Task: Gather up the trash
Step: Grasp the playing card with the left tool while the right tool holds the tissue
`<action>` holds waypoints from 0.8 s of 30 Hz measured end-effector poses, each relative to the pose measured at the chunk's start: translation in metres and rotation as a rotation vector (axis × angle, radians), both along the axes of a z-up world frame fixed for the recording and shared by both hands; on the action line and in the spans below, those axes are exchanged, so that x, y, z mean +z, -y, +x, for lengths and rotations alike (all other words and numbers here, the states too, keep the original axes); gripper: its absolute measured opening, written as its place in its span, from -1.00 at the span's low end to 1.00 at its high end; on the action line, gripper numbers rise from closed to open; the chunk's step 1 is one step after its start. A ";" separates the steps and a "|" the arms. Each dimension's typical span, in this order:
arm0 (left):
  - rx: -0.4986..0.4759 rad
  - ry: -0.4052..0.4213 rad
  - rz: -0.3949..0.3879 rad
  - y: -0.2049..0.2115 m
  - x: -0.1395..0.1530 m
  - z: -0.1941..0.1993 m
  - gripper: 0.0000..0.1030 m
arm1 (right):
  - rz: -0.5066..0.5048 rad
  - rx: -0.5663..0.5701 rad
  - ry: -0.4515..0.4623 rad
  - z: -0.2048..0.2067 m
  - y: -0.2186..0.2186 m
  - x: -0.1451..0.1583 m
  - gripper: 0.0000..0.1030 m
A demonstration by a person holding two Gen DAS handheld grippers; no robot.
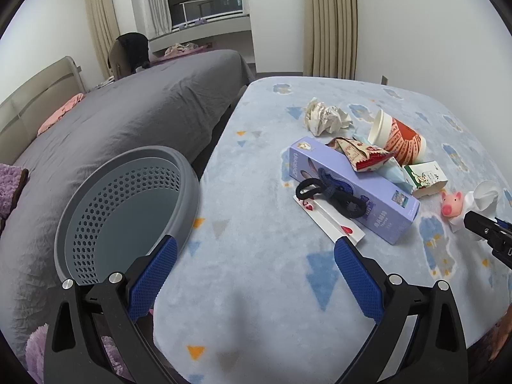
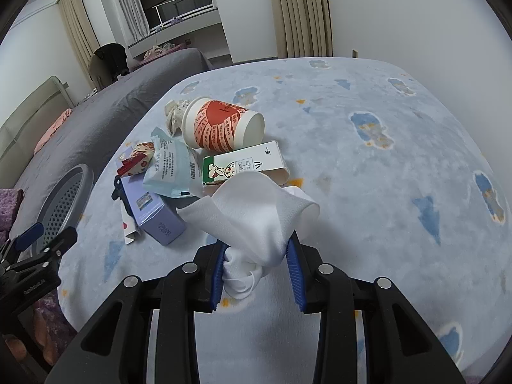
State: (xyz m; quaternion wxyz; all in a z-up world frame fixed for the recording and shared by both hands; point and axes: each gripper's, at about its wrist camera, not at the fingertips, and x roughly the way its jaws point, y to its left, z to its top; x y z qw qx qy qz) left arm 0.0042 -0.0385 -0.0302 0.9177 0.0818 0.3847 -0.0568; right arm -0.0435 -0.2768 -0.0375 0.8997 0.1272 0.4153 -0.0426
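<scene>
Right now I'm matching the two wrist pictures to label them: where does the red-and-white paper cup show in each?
Left wrist view: the paper cup lies on its side right of centre, behind the purple box.
Right wrist view: the paper cup lies upper left of centre, its open mouth toward the right, behind the green-and-white carton.
Shared landmark: the grey perforated basket at the blanket's left edge.

The right claw [image 2: 256,267] tilts steeply downward, its blue pads [image 2: 217,275] drawn close and pinching a bunched white cloth [image 2: 256,211] that fans out ahead of the fingertips. The left claw [image 1: 256,256] also angles downward, its jaws spread wide with nothing between the pads [image 1: 153,275].
</scene>
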 end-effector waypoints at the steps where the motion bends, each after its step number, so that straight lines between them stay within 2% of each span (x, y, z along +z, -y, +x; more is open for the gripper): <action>1: -0.004 -0.002 0.001 0.001 -0.001 -0.001 0.87 | 0.003 0.002 0.006 -0.002 0.000 0.002 -0.36; 15: -0.014 -0.123 -0.035 0.031 -0.024 0.010 0.87 | 0.056 0.024 0.031 -0.008 0.006 0.010 -0.36; 24: -0.006 -0.129 -0.029 0.048 -0.034 0.023 0.87 | 0.090 0.024 0.020 -0.007 0.013 0.006 -0.36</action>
